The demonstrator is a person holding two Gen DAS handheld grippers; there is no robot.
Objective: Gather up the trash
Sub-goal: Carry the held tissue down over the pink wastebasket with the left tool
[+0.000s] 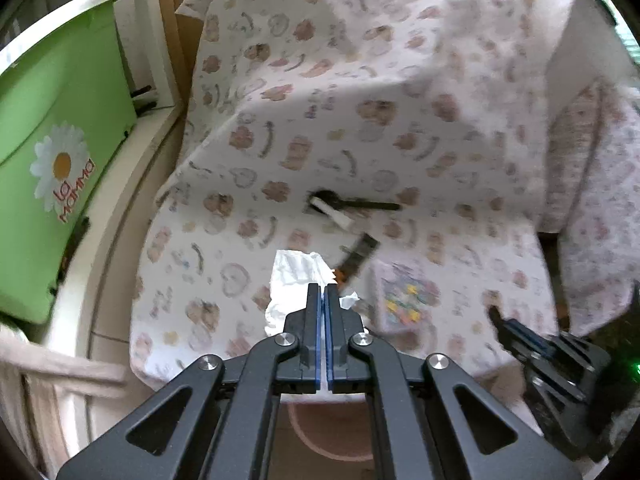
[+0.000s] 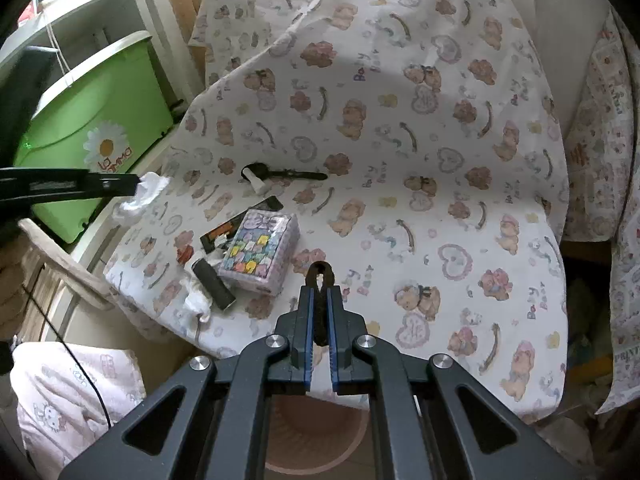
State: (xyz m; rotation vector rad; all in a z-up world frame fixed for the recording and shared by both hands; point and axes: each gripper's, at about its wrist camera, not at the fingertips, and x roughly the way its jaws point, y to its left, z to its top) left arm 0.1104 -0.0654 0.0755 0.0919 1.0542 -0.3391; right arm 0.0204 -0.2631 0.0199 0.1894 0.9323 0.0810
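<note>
My left gripper [image 1: 322, 289] is shut on a crumpled white tissue [image 1: 294, 280] and holds it above the sheet-covered surface; it also shows in the right wrist view [image 2: 138, 186] with the tissue [image 2: 150, 192]. My right gripper [image 2: 320, 292] is shut on a small black ring-shaped piece [image 2: 320, 276] above a pinkish bin [image 2: 316, 436], which also shows in the left wrist view [image 1: 328, 428]. More white tissues [image 2: 196, 300], a black tube [image 2: 214, 284] and a dark wrapper [image 2: 240, 220] lie on the sheet.
A patterned tissue pack [image 2: 262, 254] and a black lint roller [image 2: 280, 178] lie on the teddy-bear sheet [image 2: 440, 160]. A green box [image 1: 48, 152] stands on a white shelf at the left. A wooden rail [image 2: 64, 264] and pink cloth [image 2: 72, 400] are lower left.
</note>
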